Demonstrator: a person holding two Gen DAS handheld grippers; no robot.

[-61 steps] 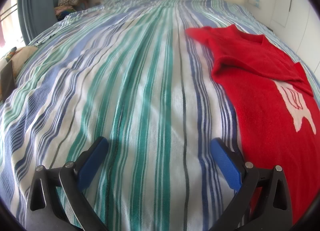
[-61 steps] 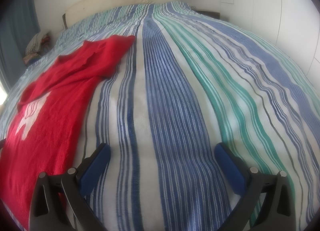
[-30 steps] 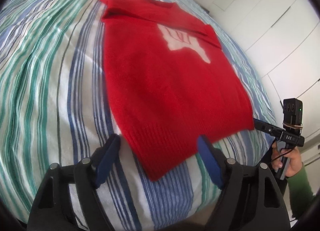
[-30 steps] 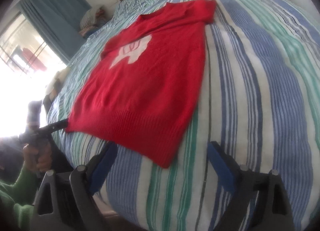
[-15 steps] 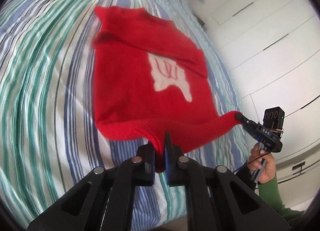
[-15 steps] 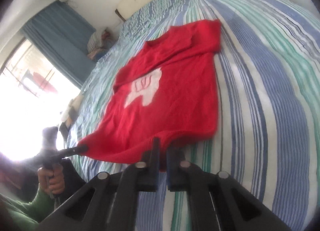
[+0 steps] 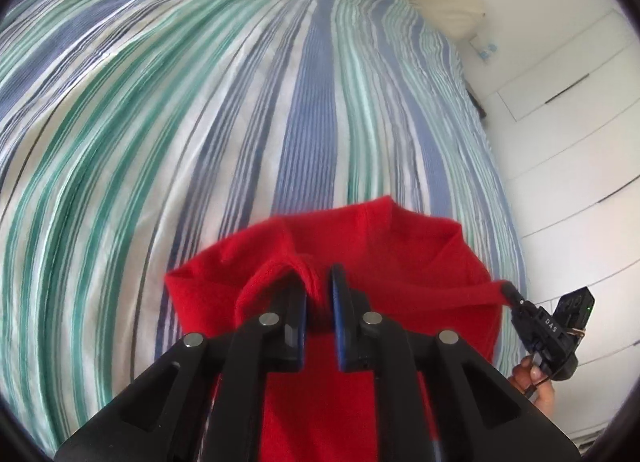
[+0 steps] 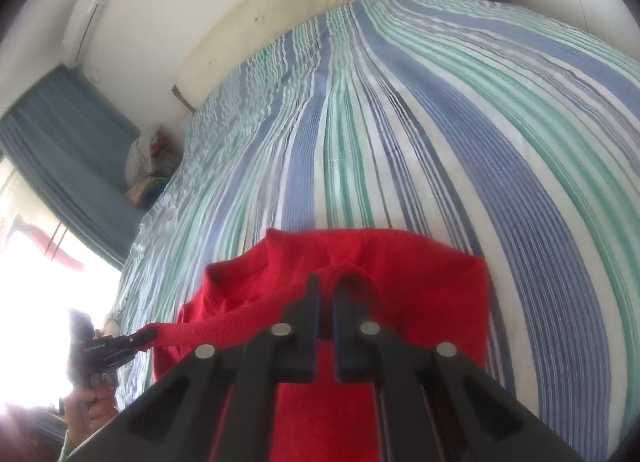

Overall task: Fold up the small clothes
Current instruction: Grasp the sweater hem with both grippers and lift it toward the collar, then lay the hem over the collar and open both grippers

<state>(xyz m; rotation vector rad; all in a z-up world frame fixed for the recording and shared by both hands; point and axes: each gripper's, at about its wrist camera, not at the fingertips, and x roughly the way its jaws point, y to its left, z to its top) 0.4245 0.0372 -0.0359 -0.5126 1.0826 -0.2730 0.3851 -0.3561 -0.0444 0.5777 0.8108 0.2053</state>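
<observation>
Left gripper: jaws opening slightly, red hem fabric still bunched between the pads. Right gripper: clamped tight on the other hem corner of the red sweater. Hem runs taut as a band between the two grippers; sweater doubled over itself at the near edge of the striped bed cover. From the left wrist view, the right gripper body shows white lettering reading "DAS", held in a hand. From the right wrist view, the left gripper has lettering too blurred to read. Cream headboard at far end, blue curtain by the window.
</observation>
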